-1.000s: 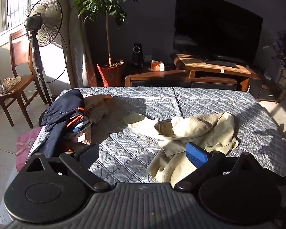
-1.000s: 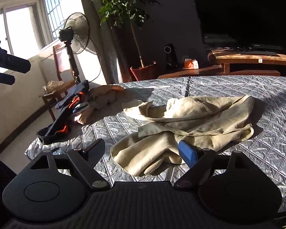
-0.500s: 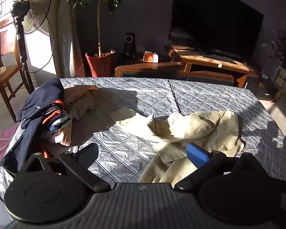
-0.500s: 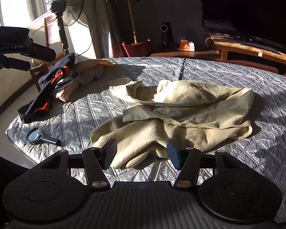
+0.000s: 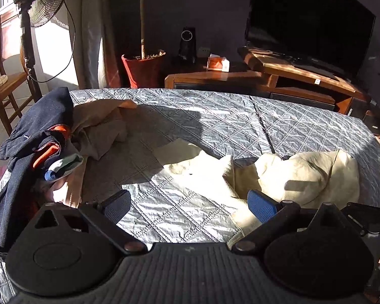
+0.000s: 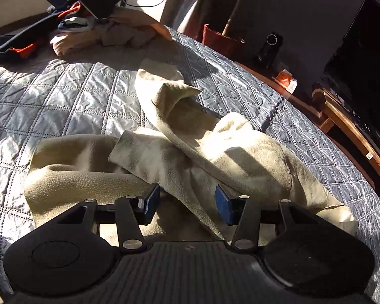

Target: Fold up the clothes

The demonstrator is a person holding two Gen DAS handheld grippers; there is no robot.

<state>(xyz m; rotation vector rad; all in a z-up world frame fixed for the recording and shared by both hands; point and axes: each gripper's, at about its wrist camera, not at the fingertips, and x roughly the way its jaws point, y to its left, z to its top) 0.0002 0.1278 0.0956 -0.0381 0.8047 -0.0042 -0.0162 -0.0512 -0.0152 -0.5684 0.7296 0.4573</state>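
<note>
Over the cream garment (image 6: 179, 152), right gripper (image 6: 187, 202) gapes, gripping nothing.

Cream garment (image 6: 215, 152): soft napped fleece, matt. Table cover (image 5: 215, 116): quilted, crinkled silvery-grey cloth with a slight sheen. Gripper pads (image 6: 223, 205): blue ribbed rubbery faces on matt black plastic arms.

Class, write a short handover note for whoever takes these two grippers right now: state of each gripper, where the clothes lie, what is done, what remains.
Left gripper: open, empty, above the quilted table cover.
Right gripper: open, low over the cream fleece garment, gripping nothing.
The cream garment lies crumpled mid-table. A pile of unfolded clothes, navy jacket on top, sits at the far left edge.
Done: nothing folded.
Left: probably spread the cream garment flat, fold it, then work through the pile.
</note>
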